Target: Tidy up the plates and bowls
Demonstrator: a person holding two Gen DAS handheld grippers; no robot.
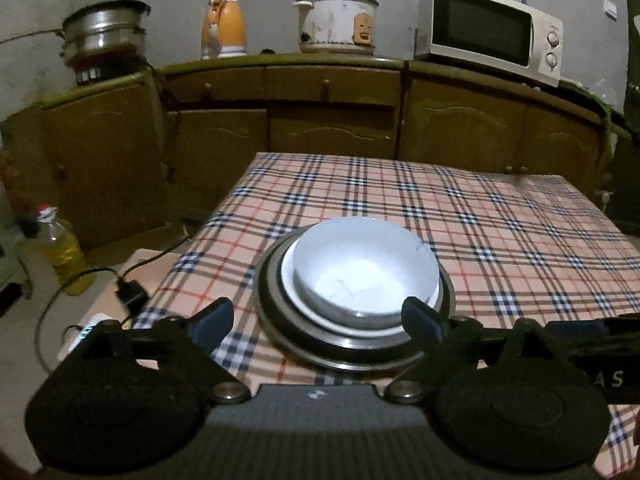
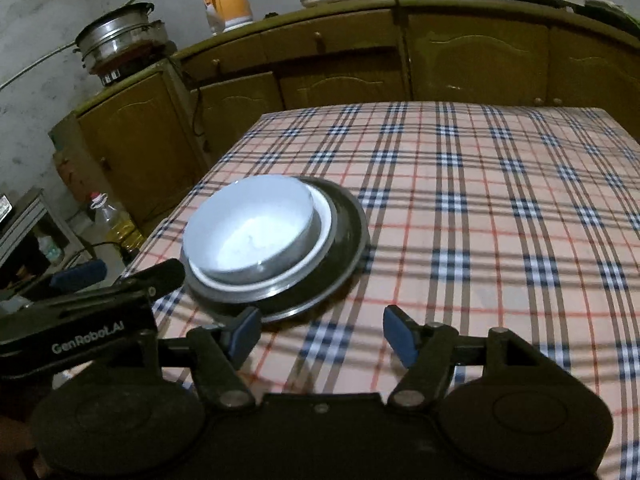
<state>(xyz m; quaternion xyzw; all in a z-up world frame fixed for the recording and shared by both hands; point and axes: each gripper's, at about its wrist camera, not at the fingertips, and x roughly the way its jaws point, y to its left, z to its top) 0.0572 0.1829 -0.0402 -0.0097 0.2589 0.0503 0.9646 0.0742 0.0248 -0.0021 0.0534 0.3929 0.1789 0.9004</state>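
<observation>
Your left gripper and right gripper both gape, holding nothing. The bowl sits stacked on 2 plates.

Checked table under metal plate

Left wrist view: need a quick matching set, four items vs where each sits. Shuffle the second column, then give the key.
Items
1. white bowl
2. microwave
3. oil bottle
4. orange kettle

Places
A. on the floor, left of the table
B. on the cabinet top, right end
C. on the cabinet top, between the steel pot and the rice cooker
D. stacked on a white plate in a metal dish on the checked tablecloth

Pairs: 1-D, 2-B, 3-A, 4-C
</observation>
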